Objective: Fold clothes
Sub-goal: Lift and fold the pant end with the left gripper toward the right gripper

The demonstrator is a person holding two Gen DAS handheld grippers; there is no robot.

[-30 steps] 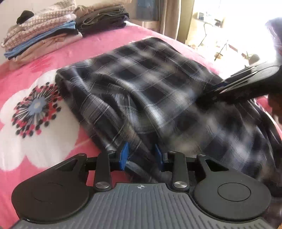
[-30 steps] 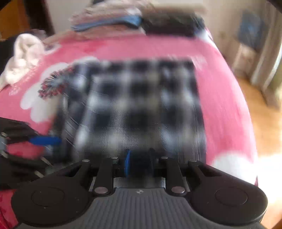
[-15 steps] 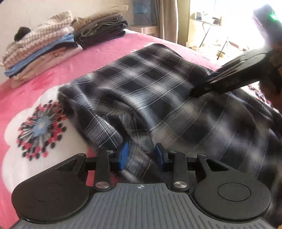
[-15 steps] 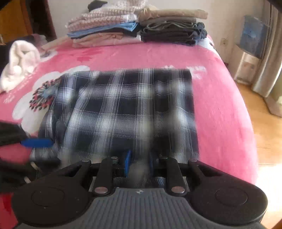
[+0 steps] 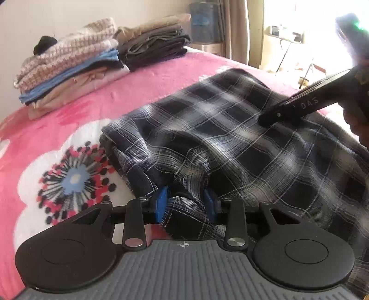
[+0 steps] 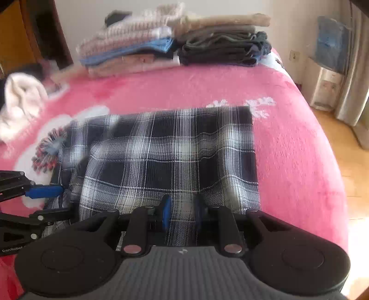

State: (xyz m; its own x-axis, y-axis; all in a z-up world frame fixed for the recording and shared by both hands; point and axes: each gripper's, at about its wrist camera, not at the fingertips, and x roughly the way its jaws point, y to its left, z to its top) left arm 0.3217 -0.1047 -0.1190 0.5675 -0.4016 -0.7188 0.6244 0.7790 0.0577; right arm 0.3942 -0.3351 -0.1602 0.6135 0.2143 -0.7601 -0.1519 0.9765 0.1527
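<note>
Since a second ago both grippers carry the plaid shirt [image 6: 175,152] farther up the bed [image 6: 288,138]; left gripper [image 5: 185,205] and right gripper [image 6: 182,212] each pinch its near hem, and the bunched left side may fold crooked.

A bed covered by a pink blanket [image 6: 299,147] with large white flowers fills most of both views. In the right wrist view, a pale wall [image 6: 80,13] stands at twelve o'clock, dark wooden furniture [image 6: 27,39] at ten o'clock, and a wooden floor [image 6: 350,184] lies at three o'clock, sunlit at its near end. A beige curtain [image 6: 355,69] hangs at two o'clock, with a white appliance [image 6: 325,90] just beside it. In the left wrist view, a bright, washed-out window [image 5: 306,30] glares at one o'clock.
</note>
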